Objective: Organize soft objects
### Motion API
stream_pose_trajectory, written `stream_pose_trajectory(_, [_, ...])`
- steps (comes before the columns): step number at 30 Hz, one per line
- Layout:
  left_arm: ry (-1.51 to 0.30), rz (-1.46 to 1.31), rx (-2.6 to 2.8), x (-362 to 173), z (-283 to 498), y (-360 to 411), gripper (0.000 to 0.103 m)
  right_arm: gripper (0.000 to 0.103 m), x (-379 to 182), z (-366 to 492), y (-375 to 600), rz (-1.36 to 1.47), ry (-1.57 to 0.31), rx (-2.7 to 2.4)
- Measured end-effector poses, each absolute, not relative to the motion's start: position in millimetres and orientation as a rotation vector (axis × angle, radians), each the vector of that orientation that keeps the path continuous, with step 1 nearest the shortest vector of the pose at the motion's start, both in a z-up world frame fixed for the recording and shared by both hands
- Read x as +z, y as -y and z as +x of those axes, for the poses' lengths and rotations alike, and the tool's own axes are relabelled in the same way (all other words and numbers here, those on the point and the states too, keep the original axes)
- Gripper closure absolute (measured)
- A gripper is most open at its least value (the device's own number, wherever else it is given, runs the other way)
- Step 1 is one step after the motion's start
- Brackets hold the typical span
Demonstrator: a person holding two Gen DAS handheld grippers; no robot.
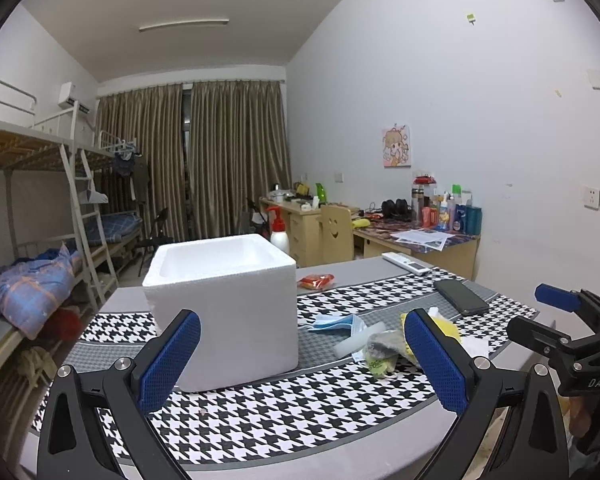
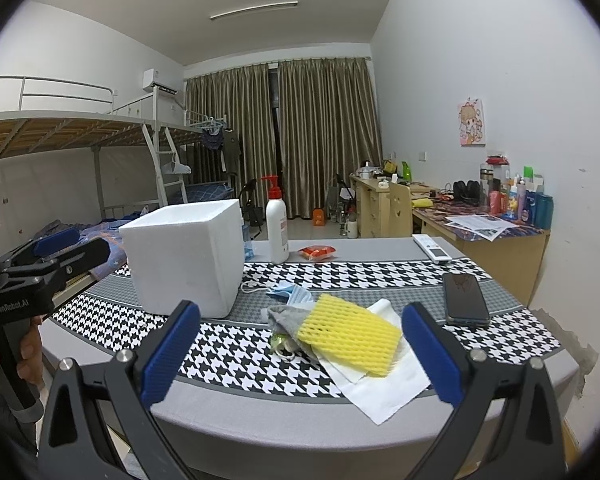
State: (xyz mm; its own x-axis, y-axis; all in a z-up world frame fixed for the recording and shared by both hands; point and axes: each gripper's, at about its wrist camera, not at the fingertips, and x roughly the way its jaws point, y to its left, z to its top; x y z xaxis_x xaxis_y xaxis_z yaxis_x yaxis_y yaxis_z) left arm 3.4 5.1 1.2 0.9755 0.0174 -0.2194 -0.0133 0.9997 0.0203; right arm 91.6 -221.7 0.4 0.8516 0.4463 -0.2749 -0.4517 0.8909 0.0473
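A white foam box stands open-topped on the houndstooth table cloth; it also shows in the right wrist view. To its right lies a pile of soft things: a yellow foam net, a grey sock, a blue face mask and white tissue. The pile shows in the left wrist view too, with the mask and sock. My left gripper is open and empty, near the box. My right gripper is open and empty, just short of the pile.
A black phone, a white remote, a red snack packet and a pump bottle are on the table. Bunk beds stand at left, cluttered desks at right.
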Motion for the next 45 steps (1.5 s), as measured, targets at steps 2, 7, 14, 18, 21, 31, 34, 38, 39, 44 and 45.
stream_pose_trajectory(2, [-0.221, 0.022, 0.013, 1, 3, -5, 0.001, 0.001, 1, 92, 222, -0.019, -0.283, 0.473])
stream_pose_trajectory(7, [-0.217, 0.017, 0.009, 2, 3, -5, 0.001, 0.001, 1, 92, 221, -0.020, -0.282, 0.473])
stream_pose_trajectory(14, [-0.220, 0.014, 0.004, 2, 5, -5, 0.001, 0.001, 0, 95, 219, -0.021, -0.286, 0.472])
stream_pose_trajectory(18, [-0.224, 0.015, 0.006, 2, 7, -5, 0.001, 0.001, -1, 96, 218, -0.022, -0.288, 0.472])
stream_pose_trajectory(21, [-0.228, 0.013, 0.004, 1, 9, -5, 0.001, 0.001, -1, 97, 217, -0.022, -0.291, 0.471])
stream_pose_trajectory(31, [-0.249, 0.015, -0.013, -1, 19, -4, 0.001, 0.001, -3, 105, 218, -0.020, -0.308, 0.459])
stream_pose_trajectory(34, [-0.250, 0.009, -0.011, -1, 22, -6, 0.001, 0.001, -4, 109, 218, -0.022, -0.318, 0.455])
stream_pose_trajectory(38, [-0.271, 0.010, -0.021, -3, 29, -6, 0.001, 0.001, -6, 115, 218, -0.025, -0.333, 0.447])
stream_pose_trajectory(39, [-0.277, 0.012, -0.026, -4, 32, -5, 0.001, 0.001, -7, 117, 218, -0.026, -0.338, 0.446])
stream_pose_trajectory(44, [-0.302, 0.014, -0.047, -7, 44, -1, 0.001, 0.001, -9, 127, 219, -0.031, -0.359, 0.439])
stream_pose_trajectory(45, [-0.310, 0.012, -0.054, -8, 47, -1, 0.001, 0.001, -10, 129, 219, -0.032, -0.365, 0.438])
